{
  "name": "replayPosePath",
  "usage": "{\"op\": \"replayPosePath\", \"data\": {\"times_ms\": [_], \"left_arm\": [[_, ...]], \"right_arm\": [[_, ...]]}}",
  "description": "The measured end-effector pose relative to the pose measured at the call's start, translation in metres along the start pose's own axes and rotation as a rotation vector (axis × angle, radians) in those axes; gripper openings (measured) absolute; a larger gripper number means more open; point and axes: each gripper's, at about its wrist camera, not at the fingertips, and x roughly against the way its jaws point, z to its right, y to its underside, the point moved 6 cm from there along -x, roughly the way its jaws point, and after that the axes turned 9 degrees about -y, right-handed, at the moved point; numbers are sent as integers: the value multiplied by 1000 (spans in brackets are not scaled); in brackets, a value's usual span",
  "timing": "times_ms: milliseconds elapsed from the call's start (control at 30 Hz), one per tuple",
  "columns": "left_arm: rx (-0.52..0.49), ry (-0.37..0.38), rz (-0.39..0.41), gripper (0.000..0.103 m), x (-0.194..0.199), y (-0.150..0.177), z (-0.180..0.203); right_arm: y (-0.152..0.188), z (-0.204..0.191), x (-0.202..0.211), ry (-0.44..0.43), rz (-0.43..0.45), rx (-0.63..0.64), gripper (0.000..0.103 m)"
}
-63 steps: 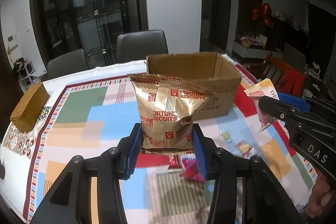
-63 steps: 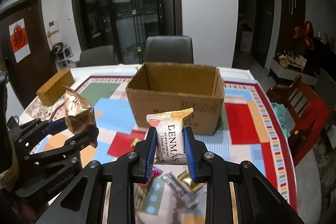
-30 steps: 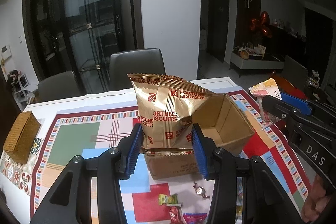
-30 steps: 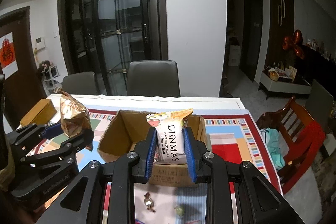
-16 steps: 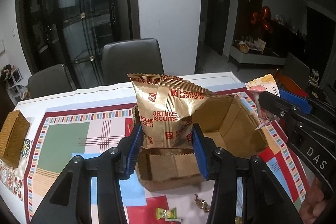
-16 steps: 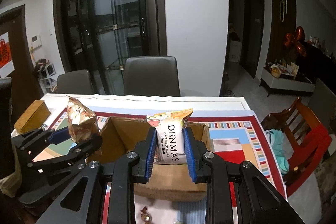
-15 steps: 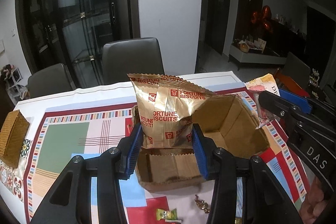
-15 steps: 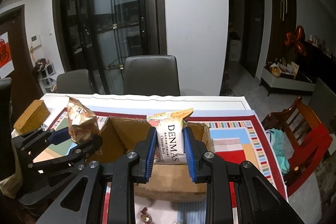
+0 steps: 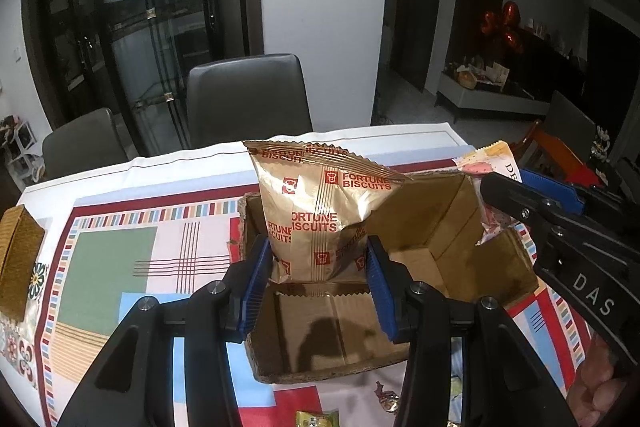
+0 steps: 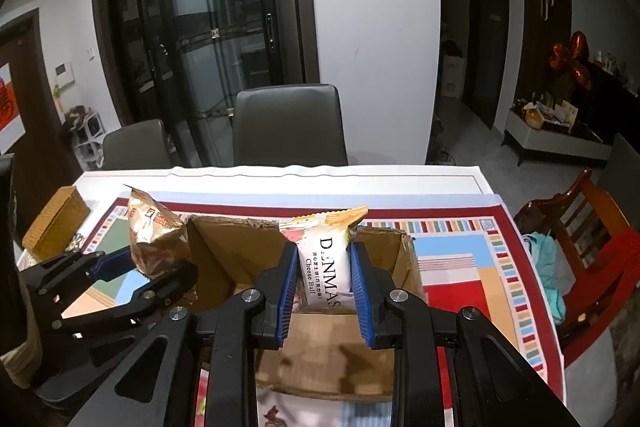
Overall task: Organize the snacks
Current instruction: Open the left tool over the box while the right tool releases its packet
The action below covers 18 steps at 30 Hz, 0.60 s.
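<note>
Above the open cardboard box, the left gripper pinched a gold biscuit bag; the right gripper pinched a white snack packet, both clear of the box rim.

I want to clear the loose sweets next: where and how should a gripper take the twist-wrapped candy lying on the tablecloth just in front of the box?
Judging by its shape, grip the twist-wrapped candy across its plump middle, coming from straight above with the jaws either side of it. It lies flat on the tablecloth, and its twisted ends look too thin to hold firmly. The cardboard box stands close behind it.
</note>
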Motion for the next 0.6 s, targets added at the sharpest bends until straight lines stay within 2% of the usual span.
{"op": "replayPosePath", "data": {"times_ms": [133, 167, 200, 267, 367, 433, 600], "left_arm": [[-4, 0, -16, 48, -5, 2, 2], [-5, 1, -18, 49, -4, 2, 2], [-5, 0, -18, 54, -4, 2, 2], [0, -12, -7, 65, 0, 1, 0], [12, -41, 17, 80, 8, -1, -6], [24, -63, 32, 91, 12, -2, -11], [32, -87, 46, 95, 21, -3, -17]], "right_arm": [[0, -2, -1, -3, -3, 10, 31], [-1, -3, -1, -4, -1, 12, 39], [-2, -3, 1, -1, 4, 14, 49], [-4, -2, 4, 11, 21, 15, 64], [-7, -1, 11, 32, 40, 24, 77], [-8, 0, 15, 44, 49, 23, 80], [-10, 1, 23, 61, 59, 17, 80]]}}
